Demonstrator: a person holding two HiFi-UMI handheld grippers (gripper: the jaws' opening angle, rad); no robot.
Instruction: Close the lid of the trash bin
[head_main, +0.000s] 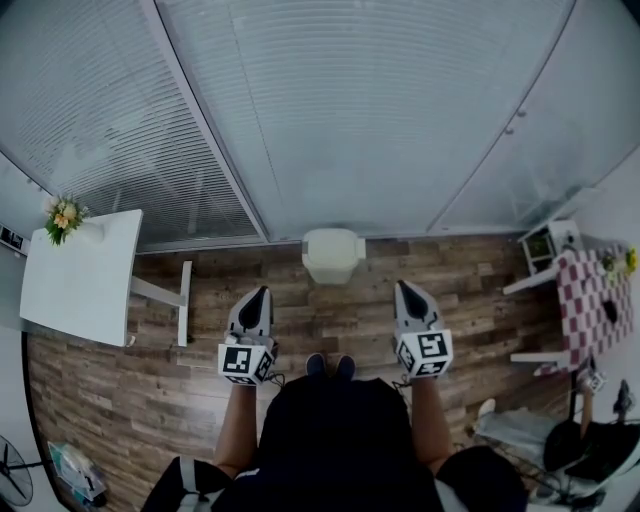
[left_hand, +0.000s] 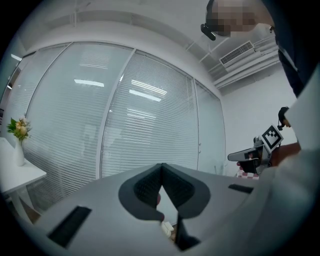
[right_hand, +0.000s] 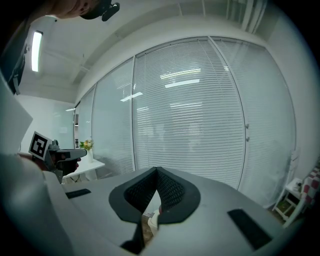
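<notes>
On the wood floor (head_main: 130, 400), the trash bin (head_main: 333, 255) at twelve o'clock looks closed already; left gripper (head_main: 259, 293) and right gripper (head_main: 404, 289), both pinched together empty, probably need only withdraw.

The left forearm (head_main: 238, 425) and right forearm (head_main: 428, 420) reached forward, side by side and well apart. The left gripper (head_main: 258, 294) and right gripper (head_main: 404, 288) pointed ahead, each with jaws closed together, holding nothing.
</notes>
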